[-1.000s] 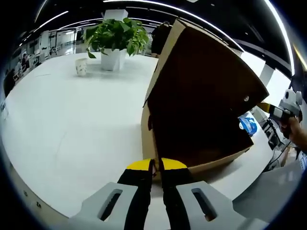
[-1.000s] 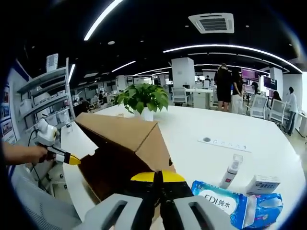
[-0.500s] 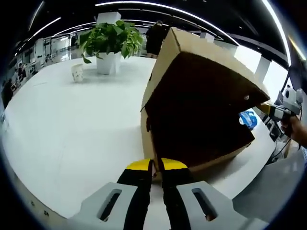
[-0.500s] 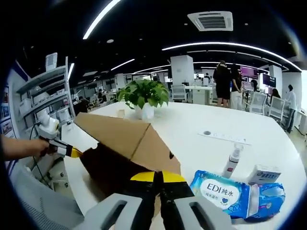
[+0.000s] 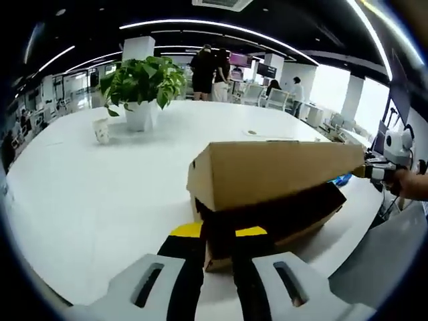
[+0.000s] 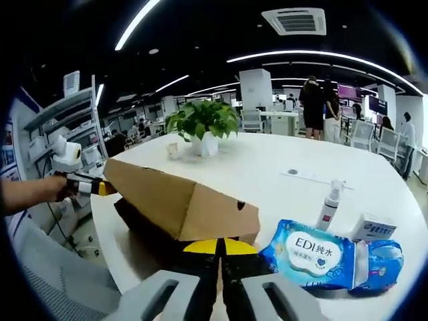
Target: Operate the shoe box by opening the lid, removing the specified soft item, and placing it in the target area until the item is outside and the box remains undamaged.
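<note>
A brown cardboard shoe box stands on the white table, and its lid lies low over the base, leaving a dark slit. My left gripper is shut on the lid's near corner. The right gripper comes in from the right and holds the lid's far corner. In the right gripper view the lid slopes down to my right gripper, which is shut on its edge. The left gripper grips the opposite corner there. The box's inside is hidden.
A blue wet-wipe pack, a spray bottle and a small white box lie to the right of the shoe box. A potted plant and a paper cup stand farther back. People stand beyond the table.
The lid, raised steeply a second ago, has swung down to lie almost flat over the box. Both grippers stayed on its corners and came down with it.
</note>
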The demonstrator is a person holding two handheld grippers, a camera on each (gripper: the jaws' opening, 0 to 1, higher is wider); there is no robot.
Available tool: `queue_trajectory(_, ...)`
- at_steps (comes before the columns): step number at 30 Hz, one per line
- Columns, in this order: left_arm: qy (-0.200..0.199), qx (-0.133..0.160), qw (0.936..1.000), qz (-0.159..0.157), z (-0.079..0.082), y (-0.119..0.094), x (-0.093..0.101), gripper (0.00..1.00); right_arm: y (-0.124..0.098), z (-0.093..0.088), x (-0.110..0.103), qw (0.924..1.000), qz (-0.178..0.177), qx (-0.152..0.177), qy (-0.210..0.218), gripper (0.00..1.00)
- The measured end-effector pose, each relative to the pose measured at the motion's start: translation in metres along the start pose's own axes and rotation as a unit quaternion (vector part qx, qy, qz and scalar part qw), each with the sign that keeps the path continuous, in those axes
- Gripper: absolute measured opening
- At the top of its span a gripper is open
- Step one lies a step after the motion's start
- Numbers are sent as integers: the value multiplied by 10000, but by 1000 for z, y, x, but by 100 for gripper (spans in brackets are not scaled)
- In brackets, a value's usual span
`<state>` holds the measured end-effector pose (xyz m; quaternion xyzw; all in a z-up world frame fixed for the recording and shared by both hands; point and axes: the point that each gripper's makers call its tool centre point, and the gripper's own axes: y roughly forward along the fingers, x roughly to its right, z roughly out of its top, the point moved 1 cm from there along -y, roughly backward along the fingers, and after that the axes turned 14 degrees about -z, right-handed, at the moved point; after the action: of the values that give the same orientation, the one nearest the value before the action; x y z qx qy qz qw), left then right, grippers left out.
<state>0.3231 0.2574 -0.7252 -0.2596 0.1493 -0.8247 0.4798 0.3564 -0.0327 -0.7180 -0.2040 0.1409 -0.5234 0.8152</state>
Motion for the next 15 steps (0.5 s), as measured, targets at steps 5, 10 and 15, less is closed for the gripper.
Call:
queue_trajectory(5, 66, -26, 10000, -68, -3, -1, 2, 14, -2, -6, -5, 9999, 143, -60, -2, 0)
queue_trajectory(10, 179, -95, 9996, -195, -7, -1, 6, 21, -5, -11, -15, 9993, 346, -59, -113, 2)
queue_trajectory(15, 335, -221, 9990, -191, -13, -1, 5, 23, -7, -14, -23, 9983, 470, -42, -342, 6)
